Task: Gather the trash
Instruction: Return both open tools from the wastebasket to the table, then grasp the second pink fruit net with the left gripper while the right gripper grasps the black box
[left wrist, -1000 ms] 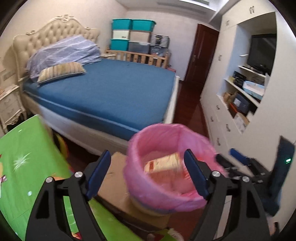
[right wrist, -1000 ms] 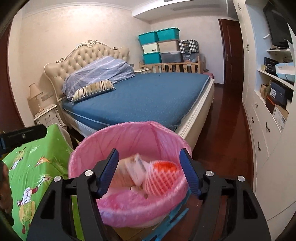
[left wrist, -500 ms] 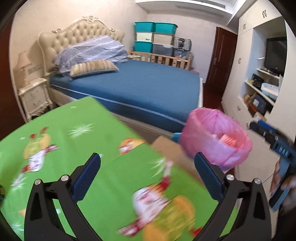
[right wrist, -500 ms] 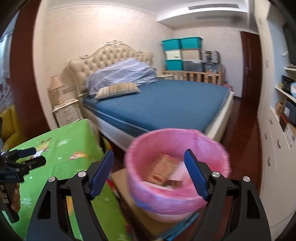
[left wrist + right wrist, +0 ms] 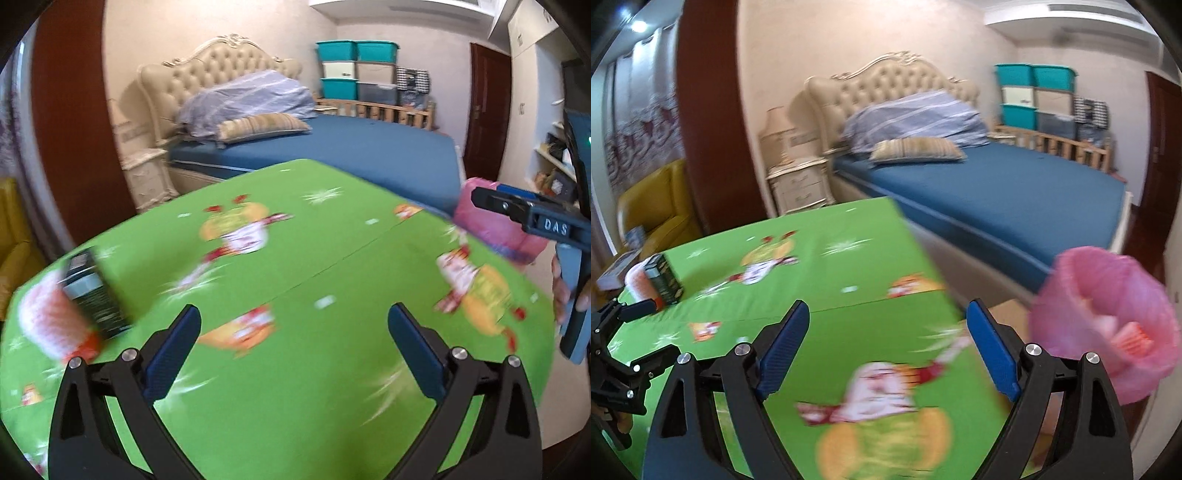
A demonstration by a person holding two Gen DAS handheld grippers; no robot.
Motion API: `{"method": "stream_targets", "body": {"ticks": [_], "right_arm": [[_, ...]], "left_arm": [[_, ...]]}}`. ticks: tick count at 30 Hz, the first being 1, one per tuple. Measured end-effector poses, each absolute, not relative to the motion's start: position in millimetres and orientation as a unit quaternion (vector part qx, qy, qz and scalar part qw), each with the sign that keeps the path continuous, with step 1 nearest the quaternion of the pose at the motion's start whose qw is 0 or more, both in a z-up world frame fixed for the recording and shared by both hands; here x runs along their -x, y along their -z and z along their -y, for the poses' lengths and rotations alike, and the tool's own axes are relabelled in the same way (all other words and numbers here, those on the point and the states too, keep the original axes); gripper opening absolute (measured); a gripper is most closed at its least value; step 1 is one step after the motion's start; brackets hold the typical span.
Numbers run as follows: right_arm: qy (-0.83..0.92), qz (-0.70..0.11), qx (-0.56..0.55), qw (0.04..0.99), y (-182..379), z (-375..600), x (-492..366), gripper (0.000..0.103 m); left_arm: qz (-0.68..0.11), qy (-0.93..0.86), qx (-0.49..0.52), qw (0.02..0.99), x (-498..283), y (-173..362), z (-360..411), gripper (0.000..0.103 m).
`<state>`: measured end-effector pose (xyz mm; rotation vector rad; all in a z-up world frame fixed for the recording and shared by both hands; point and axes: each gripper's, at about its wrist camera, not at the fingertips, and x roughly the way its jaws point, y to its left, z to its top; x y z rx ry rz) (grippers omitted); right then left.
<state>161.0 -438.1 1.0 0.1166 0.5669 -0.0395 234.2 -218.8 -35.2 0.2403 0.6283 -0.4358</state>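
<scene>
A dark green box (image 5: 94, 291) and a white-and-orange foam net (image 5: 51, 325) lie together at the left end of the green cartoon-print table cover (image 5: 295, 258). My left gripper (image 5: 293, 317) hovers over the cover to the right of them, open and empty. The same box (image 5: 663, 280) and net (image 5: 637, 286) show far left in the right wrist view. My right gripper (image 5: 886, 314) is over the cover's right part, jaws opening, nothing between them. The pink-lined trash bin (image 5: 1108, 325) stands off the table's right edge and holds several pieces of trash.
A blue bed (image 5: 997, 199) with pillows stands behind the table, a cream nightstand (image 5: 798, 184) beside it. A yellow armchair (image 5: 661, 206) is at far left. Teal storage boxes (image 5: 354, 70) and a dark door (image 5: 484, 110) are at the back. A person's hand (image 5: 561, 288) holds the right gripper.
Both views have swung left, from the pink bin to the green table cover. Both grippers' jaws stand wider than before. The box and foam net have come into view.
</scene>
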Motion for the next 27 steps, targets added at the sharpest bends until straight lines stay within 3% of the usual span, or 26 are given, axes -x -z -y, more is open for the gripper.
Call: {"method": "stream_targets", "body": {"ticks": [8, 16, 27], "right_arm": [[-0.042, -0.308, -0.031, 0.95, 19.2, 349.5, -188.8, 0.082], [-0.097, -0.32, -0.007, 0.942, 28.2, 272.4, -205.0, 0.082], [-0.127, -0.328, 0.003, 0.936, 30.6, 224.3, -215.3, 0.082]], "left_arm": [[-0.301, 0.116, -0.116, 0.94, -206.0, 38.6, 121.1, 0.098], [-0.33, 0.037, -0.059, 0.941, -232.0, 40.5, 43.8, 0.098], [-0.349, 0.021, -0.002, 0.937, -292.2, 43.4, 25.6, 0.098]]}}
